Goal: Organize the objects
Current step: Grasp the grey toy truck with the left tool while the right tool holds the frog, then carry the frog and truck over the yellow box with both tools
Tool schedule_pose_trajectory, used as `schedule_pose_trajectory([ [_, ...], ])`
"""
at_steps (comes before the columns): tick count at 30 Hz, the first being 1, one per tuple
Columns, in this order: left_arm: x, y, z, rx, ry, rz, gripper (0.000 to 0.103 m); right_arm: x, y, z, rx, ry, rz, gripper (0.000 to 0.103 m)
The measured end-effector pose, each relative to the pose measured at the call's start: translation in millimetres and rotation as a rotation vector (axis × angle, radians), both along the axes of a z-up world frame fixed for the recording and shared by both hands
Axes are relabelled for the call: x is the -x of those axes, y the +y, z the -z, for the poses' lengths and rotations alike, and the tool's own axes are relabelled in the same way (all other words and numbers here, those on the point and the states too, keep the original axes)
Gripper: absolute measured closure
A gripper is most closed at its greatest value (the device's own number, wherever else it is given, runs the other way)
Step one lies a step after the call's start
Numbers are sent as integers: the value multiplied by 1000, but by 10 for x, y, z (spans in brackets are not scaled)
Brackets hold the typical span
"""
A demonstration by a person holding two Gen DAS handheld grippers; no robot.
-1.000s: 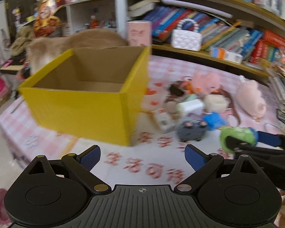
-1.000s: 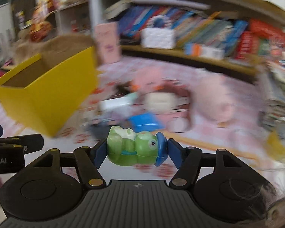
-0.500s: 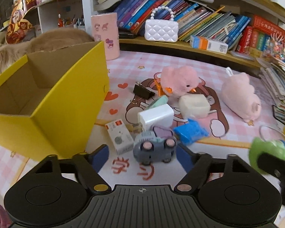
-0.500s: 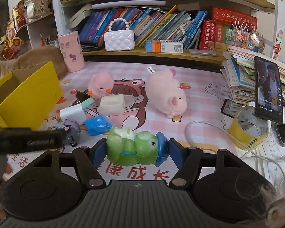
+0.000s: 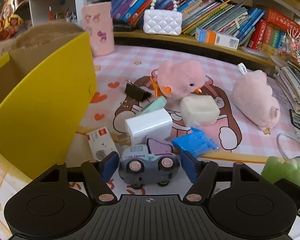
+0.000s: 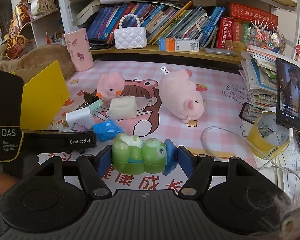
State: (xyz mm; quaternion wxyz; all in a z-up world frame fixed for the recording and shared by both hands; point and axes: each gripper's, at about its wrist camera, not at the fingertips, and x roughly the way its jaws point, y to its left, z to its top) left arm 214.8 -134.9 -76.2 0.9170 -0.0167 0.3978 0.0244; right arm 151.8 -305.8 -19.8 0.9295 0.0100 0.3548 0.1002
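Grey toy truck (image 5: 149, 165) on the pink checked mat (image 5: 190, 60), wheels down, set between the blue pads of the left gripper (image 5: 149, 165); jaws just closing in around it, left pad at the truck's nose, right pad a sliver off its tail, so not yet clenched. White charger (image 5: 149, 125) at twelve o'clock from the truck, blue packet (image 5: 195, 143) at two o'clock, yellow box (image 5: 40, 100) at ten o'clock. Green frog toy (image 6: 140, 156) lying sideways, grasped firmly in the right gripper (image 6: 144, 158), off the mat. Pink chick plush (image 6: 110, 86) at eleven o'clock from the frog, pink pig plush (image 6: 182, 98) at one o'clock.
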Motion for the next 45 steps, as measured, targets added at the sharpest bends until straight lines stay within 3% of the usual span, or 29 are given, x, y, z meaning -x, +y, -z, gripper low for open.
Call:
schedule_pose_trajectory([
  [7, 82, 42, -76, 20, -15, 7, 41, -6, 22, -11, -10, 5, 4, 37],
  [16, 567, 173, -416, 67, -46, 51, 41, 125, 167, -44, -9, 0, 4, 37],
  [26, 1068, 647, -514, 85, -56, 32, 41, 516, 517, -54, 13, 14, 39, 37],
  [30, 1221, 946, -547, 124, -79, 46, 41, 692, 805, -68, 18, 12, 62, 37],
  [36, 1480, 1526, -683, 74, -109, 138, 41, 1012, 1423, -105, -11, 19, 140, 37],
  [42, 1707, 2213, -699, 87, -118, 127, 41, 1299, 2137, -107, 5, 0, 141, 37],
  [45, 1805, 2471, -724, 51, -136, 144, 41, 1412, 2473, -92, -12, -11, 136, 37],
])
